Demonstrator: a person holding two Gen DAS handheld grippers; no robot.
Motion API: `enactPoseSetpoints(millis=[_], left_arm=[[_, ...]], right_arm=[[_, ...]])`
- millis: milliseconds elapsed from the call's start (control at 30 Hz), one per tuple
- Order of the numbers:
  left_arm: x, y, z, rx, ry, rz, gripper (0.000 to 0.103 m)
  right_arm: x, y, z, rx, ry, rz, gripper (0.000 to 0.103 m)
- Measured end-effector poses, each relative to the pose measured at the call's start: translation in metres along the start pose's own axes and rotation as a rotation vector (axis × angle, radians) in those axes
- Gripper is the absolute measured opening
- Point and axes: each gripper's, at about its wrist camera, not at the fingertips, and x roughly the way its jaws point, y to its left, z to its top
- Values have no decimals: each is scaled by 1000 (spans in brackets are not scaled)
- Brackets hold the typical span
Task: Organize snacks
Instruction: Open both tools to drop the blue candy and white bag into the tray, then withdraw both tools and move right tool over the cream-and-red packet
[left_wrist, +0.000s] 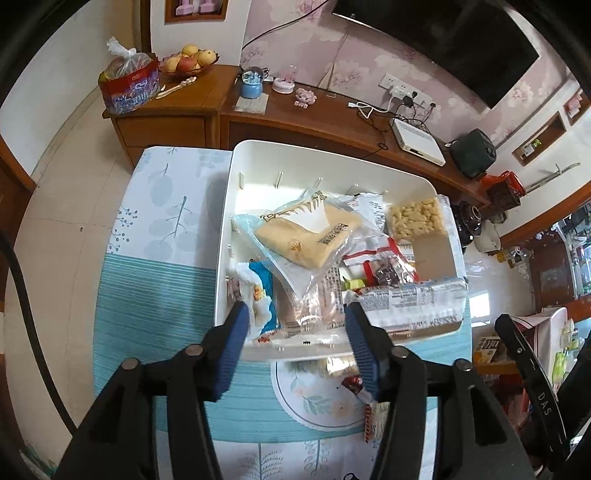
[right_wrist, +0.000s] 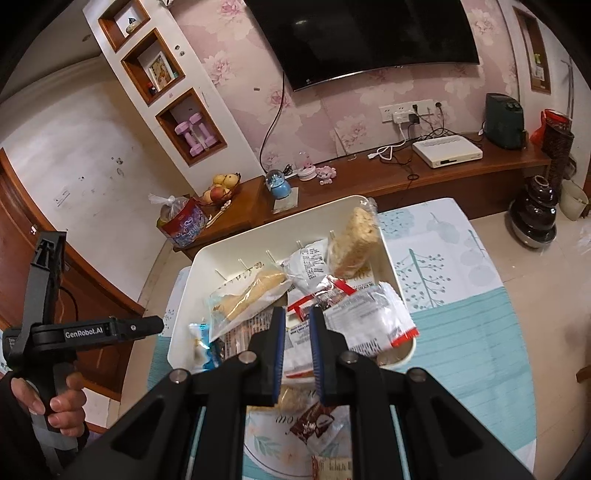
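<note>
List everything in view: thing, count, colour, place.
bin: one, white, on the table
tablecloth: one, teal and white leaf print, under the bin
snack packets: several, mixed colours, piled in the bin
loose candies: a few, brown and red wrappers, on the cloth before the bin
fruit bowl: one, yellow and red fruit, on the wooden cabinet
TV: one, black, on the wall
left gripper: black, blue pads, open
right gripper: same, shut

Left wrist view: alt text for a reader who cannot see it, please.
The open left gripper hangs over a white plastic bin piled with wrapped snacks, a clear yellow cake packet uppermost. The bin sits on a teal-striped tablecloth.
</note>
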Motion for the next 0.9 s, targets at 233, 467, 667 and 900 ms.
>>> enactPoseSetpoints(millis=[233, 467, 667, 900], left_arm=[[-27, 5, -27, 53, -33, -1, 57], [-45, 9, -50, 97, -29, -14, 59], [-48, 4, -67, 143, 0, -52, 65], [-39, -6, -84, 175, 53, -108, 78]], right_arm=[[-29, 9, -15, 2, -41, -30, 13], [-56, 18, -40, 9, -59, -67, 27], [-71, 23, -63, 14, -53, -116, 40], [-79, 28, -95, 0, -20, -187, 51]])
